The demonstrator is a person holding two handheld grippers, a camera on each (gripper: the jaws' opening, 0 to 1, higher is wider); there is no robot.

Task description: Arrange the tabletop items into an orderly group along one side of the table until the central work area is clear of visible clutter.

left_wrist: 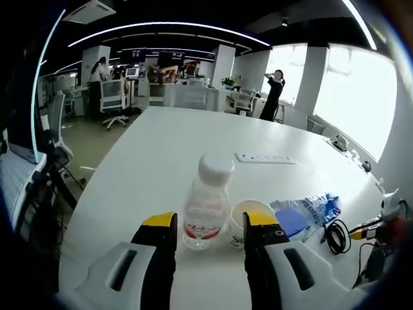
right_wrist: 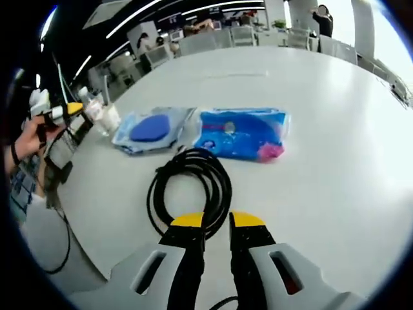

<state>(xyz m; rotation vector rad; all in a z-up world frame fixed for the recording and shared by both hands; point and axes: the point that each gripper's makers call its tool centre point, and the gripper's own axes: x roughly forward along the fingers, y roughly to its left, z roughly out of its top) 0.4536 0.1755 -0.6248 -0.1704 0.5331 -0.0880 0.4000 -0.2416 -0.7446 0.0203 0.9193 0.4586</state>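
White round surface (left_wrist: 168,148) carries a clear plastic water bottle with white cap (left_wrist: 208,203), standing between the left tool (left_wrist: 210,229) jaws, which are spread, not yet clamped. Beside the bottle: small paper cup (left_wrist: 248,216), likely grouped there. Right tool (right_wrist: 217,221), jaws slightly apart, sits at a black coiled cable (right_wrist: 190,184); blue packets (right_wrist: 242,132) lie beyond the cable. Far side open.

1. The left gripper (left_wrist: 210,226) has its yellow-tipped jaws spread, with a clear water bottle (left_wrist: 208,205) standing upright between them on the white table (left_wrist: 161,148).
2. A paper cup (left_wrist: 249,219) stands just beside the bottle.
3. A blue plastic packet (left_wrist: 306,212) and a coiled black cable (left_wrist: 335,236) lie near the cup.
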